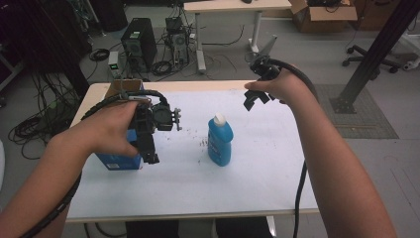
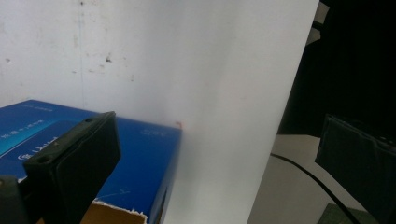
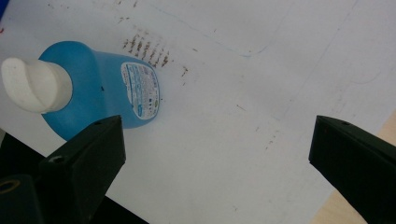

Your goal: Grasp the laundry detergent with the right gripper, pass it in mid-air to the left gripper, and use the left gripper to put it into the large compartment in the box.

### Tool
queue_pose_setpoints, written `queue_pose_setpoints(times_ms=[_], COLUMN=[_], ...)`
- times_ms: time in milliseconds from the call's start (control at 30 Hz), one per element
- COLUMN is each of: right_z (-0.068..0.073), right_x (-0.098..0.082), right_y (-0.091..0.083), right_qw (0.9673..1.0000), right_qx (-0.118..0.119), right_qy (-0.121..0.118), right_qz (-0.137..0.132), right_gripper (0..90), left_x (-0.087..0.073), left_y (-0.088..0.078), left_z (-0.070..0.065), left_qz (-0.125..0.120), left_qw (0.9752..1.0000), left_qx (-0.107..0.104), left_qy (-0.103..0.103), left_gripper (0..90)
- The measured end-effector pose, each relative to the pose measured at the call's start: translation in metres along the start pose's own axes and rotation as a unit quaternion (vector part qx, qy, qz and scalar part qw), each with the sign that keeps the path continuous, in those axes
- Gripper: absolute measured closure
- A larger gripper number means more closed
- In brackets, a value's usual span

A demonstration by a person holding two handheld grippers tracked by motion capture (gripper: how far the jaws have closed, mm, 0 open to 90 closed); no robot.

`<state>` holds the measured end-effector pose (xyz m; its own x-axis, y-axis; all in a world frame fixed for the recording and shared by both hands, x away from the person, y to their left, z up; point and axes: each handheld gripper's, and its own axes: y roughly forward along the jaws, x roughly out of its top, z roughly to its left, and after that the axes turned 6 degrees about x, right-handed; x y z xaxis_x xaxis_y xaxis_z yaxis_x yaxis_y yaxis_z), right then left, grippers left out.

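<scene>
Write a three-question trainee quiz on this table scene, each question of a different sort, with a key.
1. True or false: the blue bottle stands upright on the white table with its white cap on.
2. Which thing lies closest to the left gripper? A) the blue bottle B) the blue box C) a cup
3. Fill in: both the left gripper and the right gripper have their jaws ____, with nothing between them.

Key: 1 true. 2 B; in the left gripper view the blue box sits right by one jaw. 3 open; the right gripper is raised above the table's far edge, with the blue bottle below it in the right gripper view.
</scene>
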<state>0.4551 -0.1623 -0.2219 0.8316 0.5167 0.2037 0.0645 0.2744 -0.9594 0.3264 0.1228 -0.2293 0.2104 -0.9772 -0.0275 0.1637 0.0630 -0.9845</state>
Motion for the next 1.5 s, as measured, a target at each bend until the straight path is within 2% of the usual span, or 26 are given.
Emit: queue_pose_setpoints(times_ms=[433,600,867,1000,1233,1300,1400,1500], right_z=[-0.002,0.002,0.008,0.013,0.018,0.019,0.021,0.023], right_x=[-0.008,-0.019,-0.037,-0.047,-0.063,-0.066,-0.07,-0.075], right_y=[0.004,0.006,0.015,0.019,0.024,0.027,0.03,0.036], right_qw=[1.0,1.0,0.9999,0.9995,0.9991,0.9988,0.9987,0.9984], right_qx=[0.003,0.001,0.009,0.019,0.02,0.031,0.023,0.026], right_qy=[0.003,-0.005,-0.014,-0.025,-0.035,-0.037,-0.041,-0.046], right_qz=[-0.002,-0.001,0.003,0.005,0.011,0.013,0.019,0.02], right_gripper=[3.8,3.7,3.7,3.7,3.7,3.9,3.7,3.7], left_x=[0.002,0.003,0.003,0.003,0.004,0.004,0.006,0.006], left_y=[0.0,-0.004,-0.009,-0.008,-0.007,-0.006,-0.002,0.001], left_z=[-0.002,-0.005,-0.01,-0.012,-0.013,-0.013,-0.014,-0.015], left_qz=[0.008,0.002,0.005,0.003,-0.005,-0.007,-0.001,0.0], left_qw=[1.0,0.9999,0.9998,0.9998,0.9998,0.9998,0.9998,0.9999], left_qx=[0.001,0.008,0.013,0.014,0.012,0.01,0.008,0.006], left_qy=[0.004,0.007,0.011,0.01,0.014,0.013,0.015,0.016], left_gripper=[0.2,0.2,0.2,0.2,0.2,0.2,0.2,0.2])
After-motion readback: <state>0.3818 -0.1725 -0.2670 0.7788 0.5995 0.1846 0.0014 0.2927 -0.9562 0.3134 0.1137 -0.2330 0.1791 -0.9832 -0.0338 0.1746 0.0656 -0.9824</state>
